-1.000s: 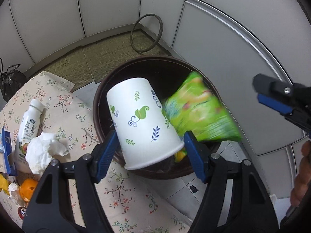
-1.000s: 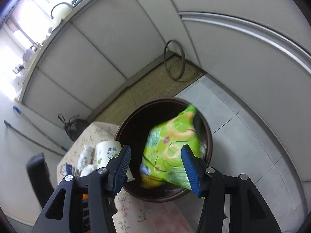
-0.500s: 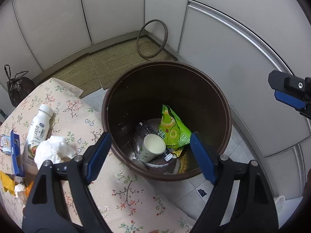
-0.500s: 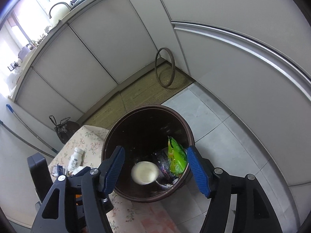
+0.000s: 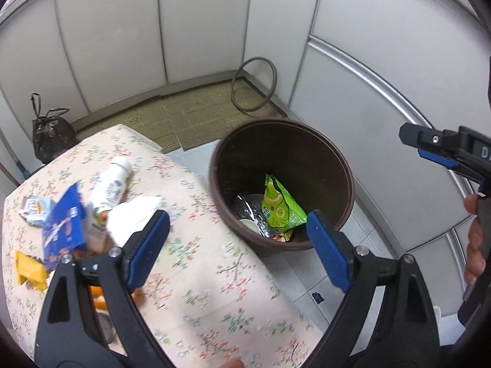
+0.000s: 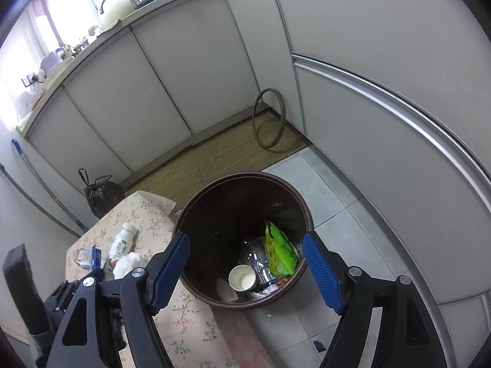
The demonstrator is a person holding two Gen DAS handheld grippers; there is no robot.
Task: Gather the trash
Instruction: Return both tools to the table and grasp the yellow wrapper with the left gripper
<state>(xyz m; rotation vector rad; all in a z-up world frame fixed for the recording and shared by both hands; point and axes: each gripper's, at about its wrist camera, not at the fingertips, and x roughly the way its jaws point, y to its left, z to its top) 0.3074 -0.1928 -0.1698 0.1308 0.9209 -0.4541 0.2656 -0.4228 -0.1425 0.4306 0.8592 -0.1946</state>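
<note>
A dark brown bin [image 5: 343,165] [image 6: 196,205] stands on the floor beside a table with a floral cloth [image 5: 214,276] [image 6: 190,322]. Inside it lie a green snack bag [image 5: 280,211] [image 6: 280,251] and a white paper cup [image 6: 242,277]. My left gripper [image 5: 237,245] is open and empty above the table edge near the bin. My right gripper [image 6: 245,266] is open and empty above the bin. On the table lie a white drink bottle [image 5: 107,190] [image 6: 122,242], a crumpled tissue [image 5: 132,217] [image 6: 127,263], a blue wrapper [image 5: 64,224] and a yellow wrapper [image 5: 29,268].
White cabinets [image 6: 153,76] line the far wall and the right side. A woven mat [image 5: 190,113] and a brown ring [image 5: 254,84] lie on the floor behind the bin. A tied black bag [image 5: 49,135] sits at the left. A mop handle [image 6: 40,184] leans on the wall.
The paper cup left my left gripper and the green bag left my right gripper; both now lie in the bin. My left gripper has pulled back over the table.
</note>
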